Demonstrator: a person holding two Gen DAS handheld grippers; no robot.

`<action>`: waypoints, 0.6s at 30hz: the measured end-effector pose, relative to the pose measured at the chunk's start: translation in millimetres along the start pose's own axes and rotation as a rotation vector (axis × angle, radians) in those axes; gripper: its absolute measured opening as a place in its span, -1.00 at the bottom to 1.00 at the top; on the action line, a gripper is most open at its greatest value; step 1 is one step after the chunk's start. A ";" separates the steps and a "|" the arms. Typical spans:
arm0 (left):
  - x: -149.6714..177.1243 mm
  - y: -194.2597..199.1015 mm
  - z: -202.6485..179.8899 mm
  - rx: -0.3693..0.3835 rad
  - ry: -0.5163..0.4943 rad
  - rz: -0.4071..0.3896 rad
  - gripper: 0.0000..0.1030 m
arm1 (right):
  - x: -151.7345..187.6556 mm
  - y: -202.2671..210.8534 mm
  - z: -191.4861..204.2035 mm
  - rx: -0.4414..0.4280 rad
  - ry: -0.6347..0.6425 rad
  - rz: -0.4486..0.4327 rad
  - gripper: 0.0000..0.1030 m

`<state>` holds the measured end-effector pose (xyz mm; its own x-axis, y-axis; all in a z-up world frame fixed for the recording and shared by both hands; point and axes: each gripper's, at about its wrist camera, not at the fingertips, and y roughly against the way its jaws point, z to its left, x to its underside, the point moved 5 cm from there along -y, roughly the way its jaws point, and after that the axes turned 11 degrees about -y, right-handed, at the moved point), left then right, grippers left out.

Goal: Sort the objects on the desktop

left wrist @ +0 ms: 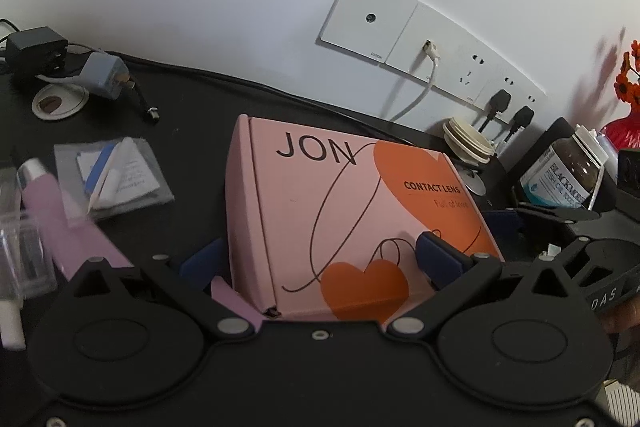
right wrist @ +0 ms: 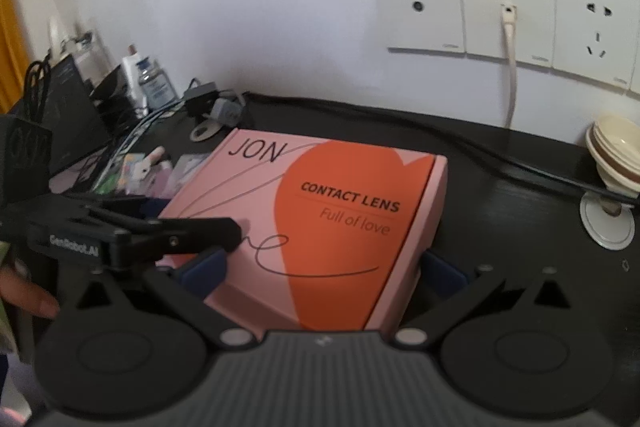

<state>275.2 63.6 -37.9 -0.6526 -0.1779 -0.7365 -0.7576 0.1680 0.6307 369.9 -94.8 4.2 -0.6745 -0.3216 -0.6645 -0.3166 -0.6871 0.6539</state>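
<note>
The pink contact lens box [left wrist: 344, 215] fills mid-frame in both views, on the black bench [left wrist: 192, 115]. The left hand-held gripper [left wrist: 320, 259] and the right hand-held gripper [right wrist: 320, 269] each spread wide around it; whether their blue fingers [right wrist: 204, 267] touch it is unclear.

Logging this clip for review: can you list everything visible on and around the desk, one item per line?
Contact lens box: one, pink with orange hearts, centre of the black desk, between both grippers' fingers.
Clear pouch of papers: one, left of the box.
Pink tube: one, far left.
Chargers: two, black and grey, back left.
Bowls: stacked, cream, back right.
Supplement jar: one, brown with blue label, right.
Vase: one, red, orange flowers, far right.
Wall sockets: white row, white cable and two black plugs in.
Bottles: two, back left corner.
Left gripper: black, blue pads, jaws astride the box.
Right gripper: same, astride the box.
</note>
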 end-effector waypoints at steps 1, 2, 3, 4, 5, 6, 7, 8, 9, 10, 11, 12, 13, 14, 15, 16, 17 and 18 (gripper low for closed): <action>0.7 0.6 -0.1 -0.001 0.001 -0.001 1.00 | 1.4 1.2 0.6 -0.007 0.007 0.006 0.99; 0.8 0.9 -0.1 -0.002 0.003 -0.001 1.00 | 2.8 2.3 1.2 -0.011 0.012 0.009 0.99; 0.3 1.0 0.1 -0.003 0.004 0.000 1.00 | 3.8 3.0 1.7 -0.012 0.012 0.010 0.99; -0.3 0.9 0.2 -0.004 0.002 0.001 1.00 | 4.5 3.4 2.0 -0.011 0.010 0.009 0.99; -1.0 0.8 -0.1 -0.007 -0.004 0.001 1.00 | 4.9 3.8 2.1 -0.010 0.006 0.007 0.99; -1.7 0.9 -0.5 -0.009 -0.010 0.002 1.00 | 5.1 4.0 2.3 -0.008 0.002 0.003 0.99; -2.0 1.0 -0.8 -0.012 -0.014 0.003 1.00 | 5.5 3.9 2.8 -0.005 0.001 0.001 0.99; -1.9 1.2 -1.3 -0.014 -0.015 0.005 1.00 | 6.0 4.0 3.3 -0.003 0.000 -0.002 0.99; -1.9 1.3 -1.8 -0.016 -0.015 0.005 1.00 | 6.3 4.3 3.8 0.000 0.000 -0.006 0.99; -1.8 1.7 -2.6 -0.020 -0.017 0.005 1.00 | 6.7 4.6 4.3 0.003 -0.001 -0.008 0.99; -1.6 2.3 -3.5 -0.024 -0.021 0.005 1.00 | 7.1 4.9 4.9 0.006 -0.001 -0.009 0.99; -1.3 3.0 -4.4 -0.027 -0.025 0.005 1.00 | 7.6 5.3 5.5 0.009 -0.001 -0.011 0.99; -0.6 3.6 -4.7 -0.026 -0.027 0.006 1.00 | 8.2 5.7 6.1 0.012 0.000 -0.012 0.99; 0.3 4.1 -4.7 -0.022 -0.028 0.006 1.00 | 9.0 6.3 6.6 0.013 0.001 -0.012 0.99; 0.7 4.5 -4.8 -0.022 -0.030 0.006 1.00 | 10.0 6.9 6.9 0.012 0.002 -0.011 0.99; 0.7 4.9 -4.9 -0.023 -0.033 0.005 1.00 | 11.0 7.2 7.2 0.010 0.005 -0.011 0.99; 0.7 5.3 -5.0 -0.025 -0.035 0.005 1.00 | 12.0 7.4 7.7 0.010 0.009 -0.013 0.99; 0.5 5.6 -4.7 -0.028 -0.035 0.005 0.99 | 13.2 7.7 8.4 0.012 0.011 -0.017 0.99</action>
<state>270.6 59.9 -33.6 -0.6561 -0.1434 -0.7409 -0.7546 0.1413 0.6409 353.0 -98.8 3.5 -0.6619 -0.3172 -0.6792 -0.3357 -0.6847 0.6469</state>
